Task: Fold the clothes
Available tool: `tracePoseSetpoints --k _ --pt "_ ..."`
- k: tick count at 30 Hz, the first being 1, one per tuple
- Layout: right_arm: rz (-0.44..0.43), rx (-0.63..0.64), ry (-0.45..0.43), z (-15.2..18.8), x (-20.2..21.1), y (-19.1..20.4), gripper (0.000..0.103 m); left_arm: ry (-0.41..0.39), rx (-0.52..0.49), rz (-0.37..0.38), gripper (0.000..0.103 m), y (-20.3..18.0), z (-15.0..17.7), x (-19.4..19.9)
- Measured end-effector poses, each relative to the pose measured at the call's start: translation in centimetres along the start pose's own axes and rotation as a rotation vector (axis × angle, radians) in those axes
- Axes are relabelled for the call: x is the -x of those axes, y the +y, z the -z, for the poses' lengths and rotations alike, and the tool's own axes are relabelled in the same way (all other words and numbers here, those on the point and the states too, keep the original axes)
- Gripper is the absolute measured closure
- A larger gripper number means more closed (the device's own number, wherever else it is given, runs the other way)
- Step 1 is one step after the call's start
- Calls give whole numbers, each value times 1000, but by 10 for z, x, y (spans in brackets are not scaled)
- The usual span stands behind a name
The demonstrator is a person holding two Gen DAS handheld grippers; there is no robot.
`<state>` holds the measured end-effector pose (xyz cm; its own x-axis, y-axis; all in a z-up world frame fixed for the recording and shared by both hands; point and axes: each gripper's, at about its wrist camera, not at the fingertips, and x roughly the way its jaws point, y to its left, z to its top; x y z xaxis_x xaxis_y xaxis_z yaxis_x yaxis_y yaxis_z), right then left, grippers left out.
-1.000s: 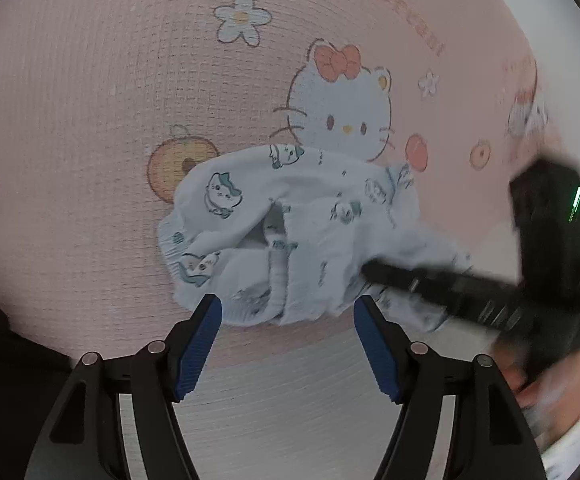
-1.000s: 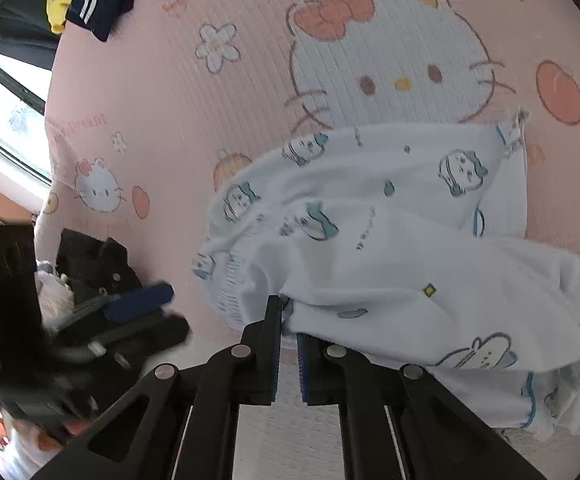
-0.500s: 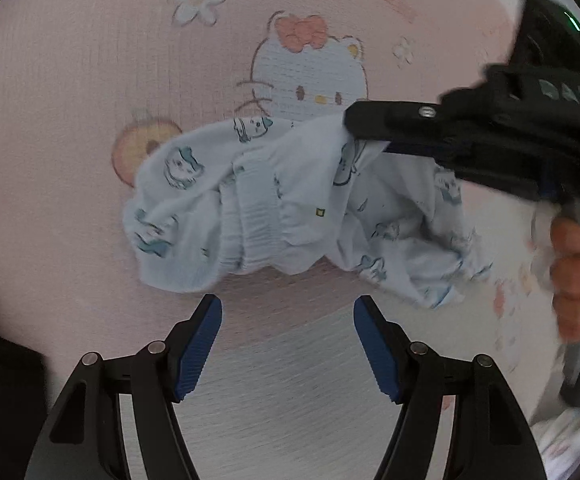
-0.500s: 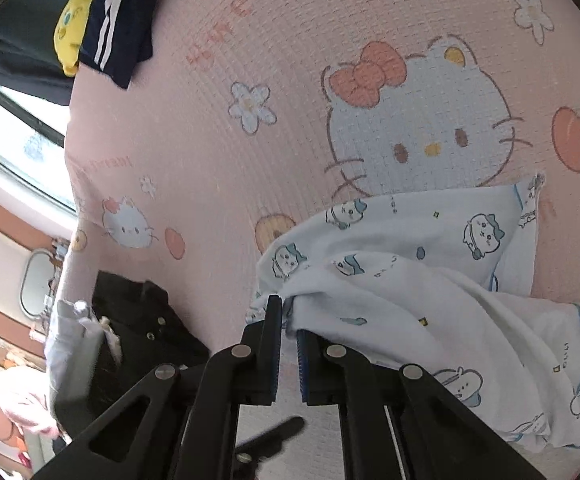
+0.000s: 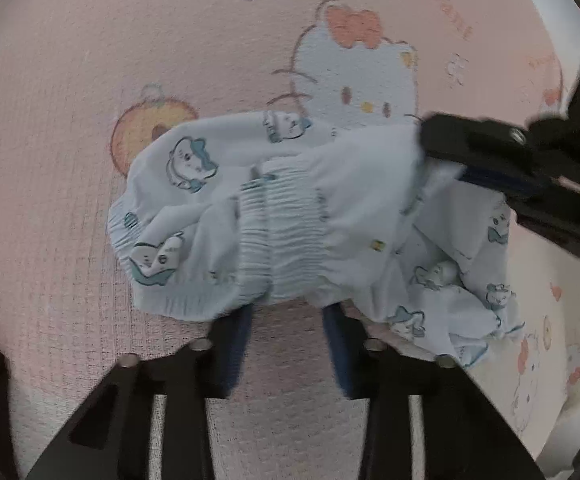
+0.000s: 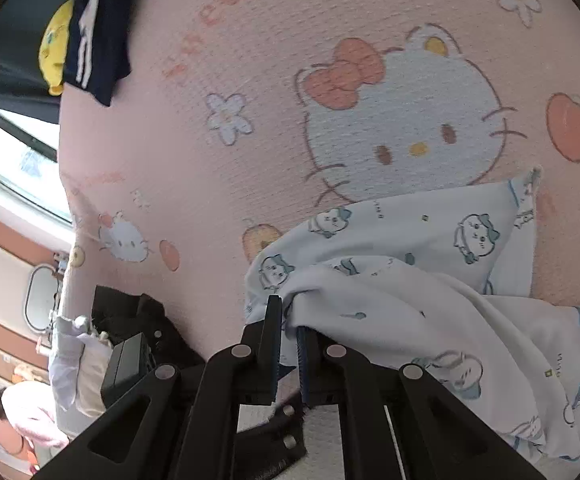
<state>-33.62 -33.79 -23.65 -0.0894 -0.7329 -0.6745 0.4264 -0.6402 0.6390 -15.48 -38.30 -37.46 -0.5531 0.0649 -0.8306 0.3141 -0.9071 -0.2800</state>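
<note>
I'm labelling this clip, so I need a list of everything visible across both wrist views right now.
printed garment: one, pale blue, crumpled on the mat.
cartoon-cat mat: one, pink, underneath everything.
navy garment: one, white stripes, mat's far corner.
black garment: one, at the mat's edge.
left gripper: black, blue pads, jaws closing at the elastic waistband.
right gripper: black, shut on the garment's edge.

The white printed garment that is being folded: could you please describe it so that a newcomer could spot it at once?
On the pink cat-print bed cover, just below the big white cat face, lies the crumpled white garment. Unlike the dark clothes at the far edge, it is pale, has small blue-trimmed cartoon animals and a ribbed elastic band.
</note>
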Motion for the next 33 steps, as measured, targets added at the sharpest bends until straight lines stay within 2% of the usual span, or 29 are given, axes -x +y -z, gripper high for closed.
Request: tracePoseSetpoints --k 3,5,6,7,11,15,19,21,23,24,25,26,30,33 --pt "2 -27 -6 1 1 -8 97 -7 40 35 90 11 -4 2" --pt "21 -38 -23 6 3 -14 90 -32 19 48 91 12 -8 10" --pt "27 -46 -23 10 4 -17 73 -35 5 51 91 11 -10 14" --pt "27 -49 -16 13 3 -18 60 -52 -8 52 91 10 -12 20" --pt "-51 -83 14 36 -9 -19 59 -50 -49 65 91 -3 -17 27" --pt "-84 -49 29 43 -29 -7 59 -41 -62 76 91 -4 -21 32" --pt "-100 -88 25 32 -45 -4 59 -31 -34 95 91 6 -20 33" --pt "-105 -137 37 27 -53 -9 59 -34 -37 76 91 6 -25 29" --pt "-65 -157 57 24 -60 -11 60 -21 -40 82 91 8 -25 29" --pt "-62 -155 64 25 -61 -11 66 -22 -36 75 91 8 -26 29" --pt "-69 -148 61 26 -60 -10 78 -25 -36 77 91 10 -26 30" --pt "-77 -142 57 27 -58 -8 81 -24 -35 83 91 11 -24 32" --pt "-87 -92 73 31 -50 4 85 4 26 124 91 20 -18 35" --pt "-65 -56 109 32 -47 16 85 55 70 170 90 26 -10 36"
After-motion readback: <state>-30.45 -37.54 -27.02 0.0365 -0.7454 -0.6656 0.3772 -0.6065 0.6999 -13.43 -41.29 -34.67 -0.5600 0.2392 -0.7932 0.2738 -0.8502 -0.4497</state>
